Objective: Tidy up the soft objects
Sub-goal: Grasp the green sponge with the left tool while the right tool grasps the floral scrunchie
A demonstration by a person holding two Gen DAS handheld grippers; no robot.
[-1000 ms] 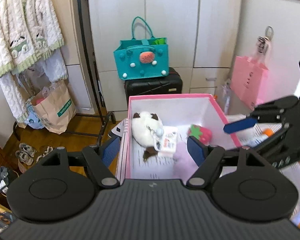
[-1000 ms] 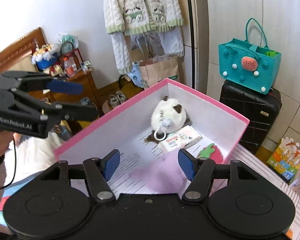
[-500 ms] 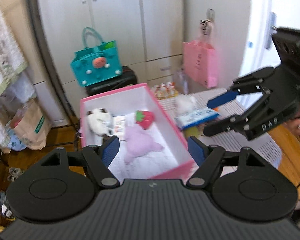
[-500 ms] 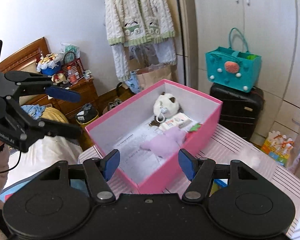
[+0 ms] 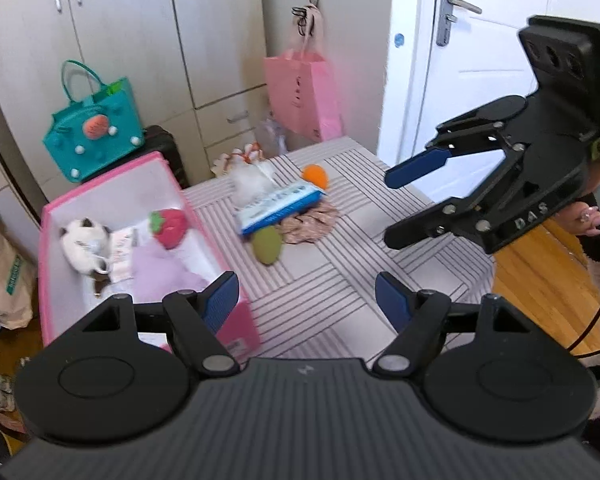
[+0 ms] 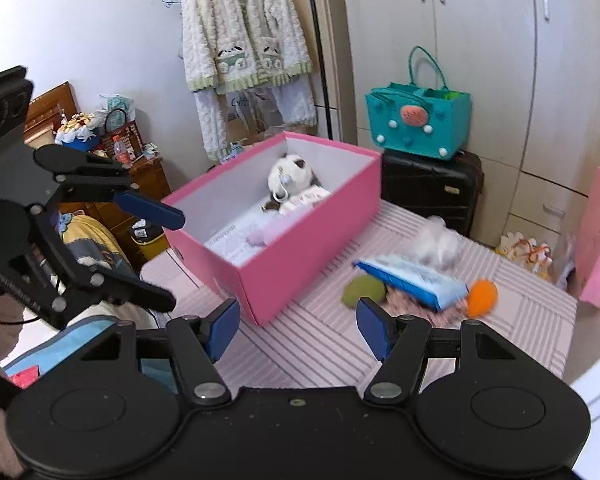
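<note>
Both grippers hang released above a striped desk [image 5: 340,280], holding nothing. The left gripper [image 5: 306,300] is over the near edge; the right gripper [image 6: 298,326] hangs to its right. A pink box [image 6: 300,256] on the desk's left holds a white plush [image 5: 84,244], a strawberry toy [image 5: 168,228] and a purple plush [image 5: 160,272]. Right of the box lie a blue tissue pack [image 5: 280,208], a green toy [image 5: 266,244], an orange toy [image 5: 316,175] and a white fluffy toy [image 5: 250,180].
</note>
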